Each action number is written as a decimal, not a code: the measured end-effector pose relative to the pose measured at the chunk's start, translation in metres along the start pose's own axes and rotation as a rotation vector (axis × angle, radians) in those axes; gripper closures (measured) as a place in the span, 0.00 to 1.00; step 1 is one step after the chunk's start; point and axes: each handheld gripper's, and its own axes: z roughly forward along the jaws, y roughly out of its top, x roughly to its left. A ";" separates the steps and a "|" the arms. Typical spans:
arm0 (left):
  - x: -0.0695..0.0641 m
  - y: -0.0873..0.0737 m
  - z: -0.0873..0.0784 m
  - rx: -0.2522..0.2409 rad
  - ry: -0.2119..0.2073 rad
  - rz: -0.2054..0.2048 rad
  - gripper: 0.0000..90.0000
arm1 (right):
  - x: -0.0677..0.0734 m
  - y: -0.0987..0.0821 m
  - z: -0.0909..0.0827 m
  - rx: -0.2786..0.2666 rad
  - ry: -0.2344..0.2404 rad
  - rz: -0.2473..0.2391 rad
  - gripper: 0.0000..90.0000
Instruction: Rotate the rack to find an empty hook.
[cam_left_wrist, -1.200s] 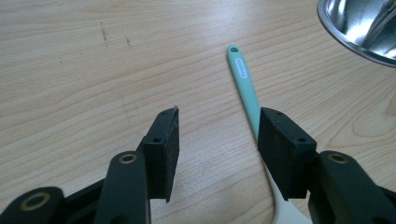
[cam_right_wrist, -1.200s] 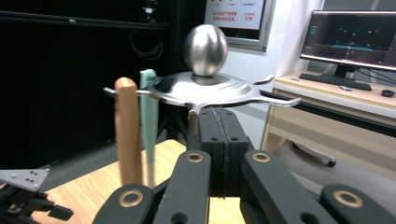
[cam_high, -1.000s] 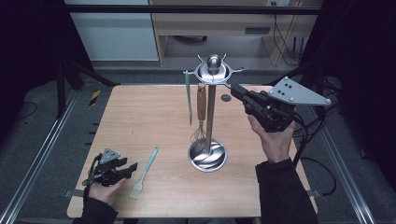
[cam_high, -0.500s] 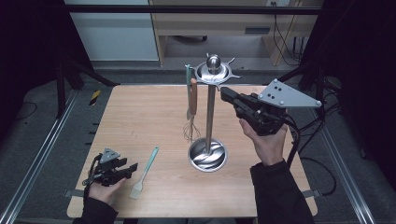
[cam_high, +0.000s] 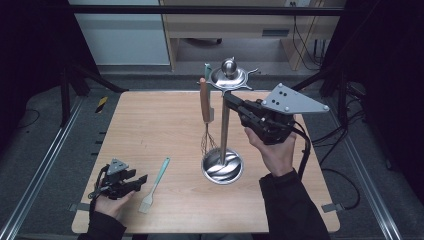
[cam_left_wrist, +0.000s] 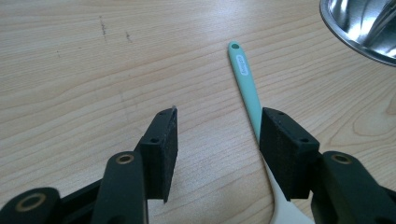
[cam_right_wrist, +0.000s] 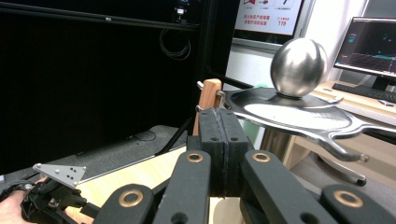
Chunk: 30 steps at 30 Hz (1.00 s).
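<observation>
A wooden table (cam_high: 150, 120) (dark floor around it) has bare boards leftward; right gripper (cam_high: 229, 98) pressed together by the stand (cam_high: 223, 130), left gripper (cam_high: 141, 179) spread beside the brush (cam_high: 155, 185).

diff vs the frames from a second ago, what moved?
The right gripper, jaws shut with nothing seen between them, slid left across the table toward the utensil stand; its tip is now at the pole just under the top disc, next to the hanging whisk. The whisk looks shifted left against the pole. Unchanged: left gripper, open on the table beside the brush.
</observation>
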 end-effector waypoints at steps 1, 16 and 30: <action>0.000 0.000 0.000 0.001 0.000 0.000 0.52 | 0.000 0.000 0.001 0.002 0.001 -0.001 1.00; 0.000 0.000 0.000 -0.001 -0.003 -0.003 0.52 | 0.003 0.001 0.009 0.020 -0.004 0.000 1.00; -0.001 0.001 0.000 -0.005 -0.009 -0.011 0.51 | -0.017 -0.083 -0.011 0.134 -0.065 0.094 0.95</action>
